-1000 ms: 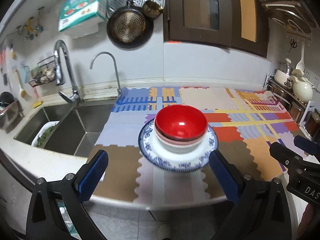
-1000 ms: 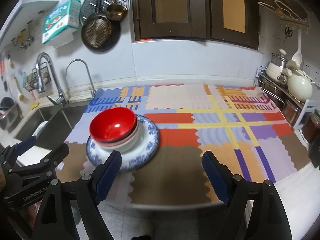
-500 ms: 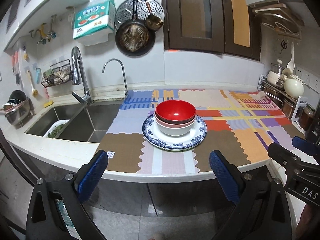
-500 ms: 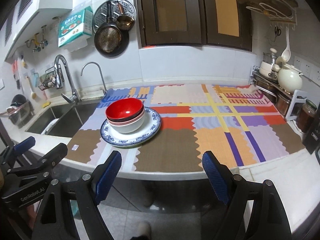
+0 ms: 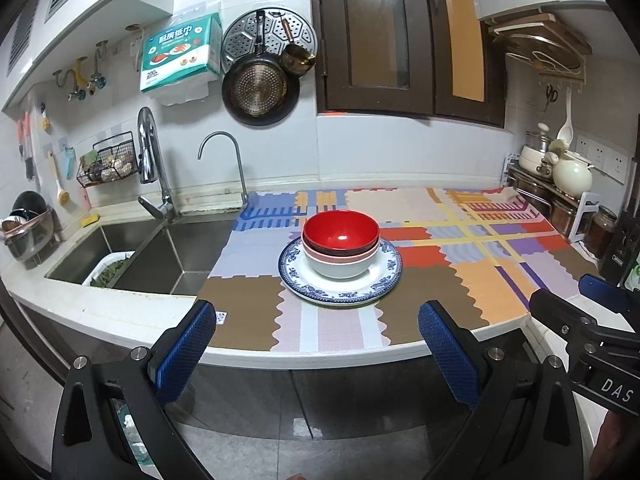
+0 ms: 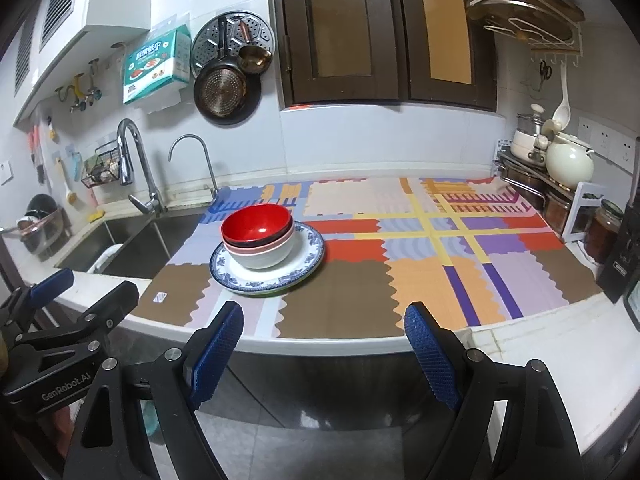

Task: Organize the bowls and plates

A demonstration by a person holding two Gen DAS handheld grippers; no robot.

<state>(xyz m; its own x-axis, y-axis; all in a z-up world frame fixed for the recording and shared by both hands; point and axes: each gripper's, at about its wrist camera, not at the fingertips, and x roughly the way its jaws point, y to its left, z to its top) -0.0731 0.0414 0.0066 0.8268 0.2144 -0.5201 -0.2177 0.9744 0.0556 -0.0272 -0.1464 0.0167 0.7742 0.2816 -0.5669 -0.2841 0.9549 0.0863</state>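
A red bowl [image 5: 341,231] is nested on top of a pink bowl and a white bowl [image 5: 338,268]. The stack stands on a blue-rimmed white plate [image 5: 378,278] on the patchwork mat. It also shows in the right wrist view, the red bowl [image 6: 256,223] over the plate [image 6: 308,250]. My left gripper [image 5: 316,350] is open and empty, held off the counter's front edge, well short of the stack. My right gripper [image 6: 324,340] is open and empty, also in front of the counter, to the right of the stack.
A steel sink [image 5: 132,256] with two taps lies left of the mat. Pots, a cream kettle [image 5: 572,176] and jars crowd the right end of the counter. Pans hang on the wall. The counter's white front edge [image 5: 320,358] runs just beyond my fingers.
Both grippers have pulled back and away from the counter; the bowl stack and plate now look smaller and farther. The stack has not moved on the mat.
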